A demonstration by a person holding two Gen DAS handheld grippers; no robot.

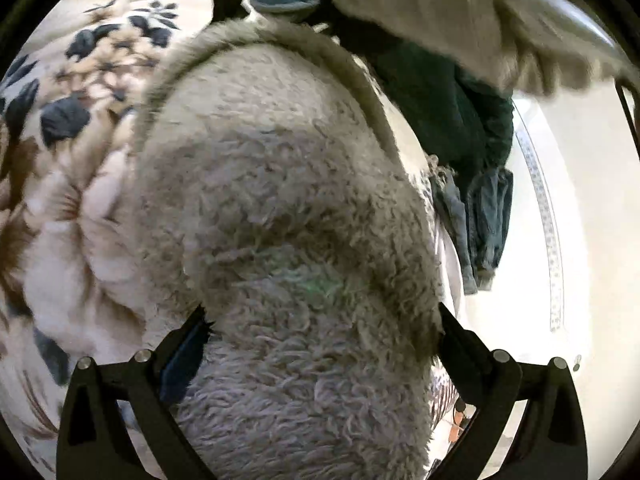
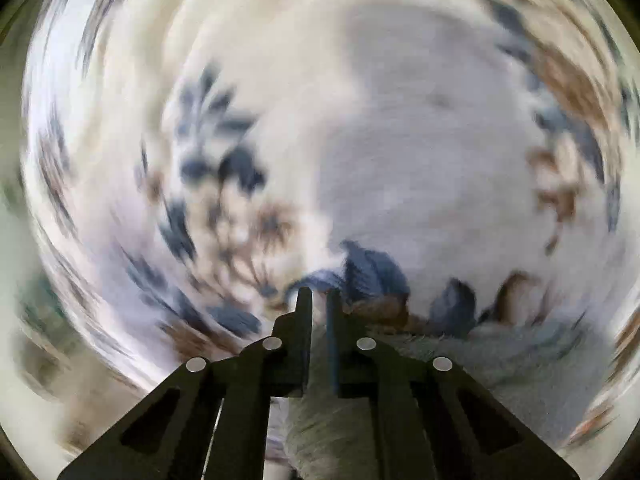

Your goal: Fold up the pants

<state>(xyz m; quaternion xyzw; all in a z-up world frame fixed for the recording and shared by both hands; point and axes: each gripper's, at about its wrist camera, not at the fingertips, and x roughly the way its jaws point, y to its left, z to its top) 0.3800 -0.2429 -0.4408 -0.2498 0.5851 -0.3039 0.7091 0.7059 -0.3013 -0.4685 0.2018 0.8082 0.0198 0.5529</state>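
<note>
The pants [image 1: 288, 208] are thick grey fleece and fill the middle of the left wrist view. My left gripper [image 1: 320, 320] has its jaws spread wide, with the bulk of the fleece bunched between the two fingers. In the right wrist view, which is heavily motion-blurred, my right gripper [image 2: 319, 300] is shut on a fold of the same grey fleece [image 2: 332, 432] that hangs down between and below the fingers. More of the fleece, ribbed, hangs at the top right of the left wrist view [image 1: 420, 4].
A floral blanket [image 1: 72, 128] with dark blue and brown flowers lies under the pants and also shows in the right wrist view [image 2: 224, 184]. Dark green and blue garments [image 1: 472, 148] hang at the right. A white wall or floor [image 1: 600, 240] is beyond them.
</note>
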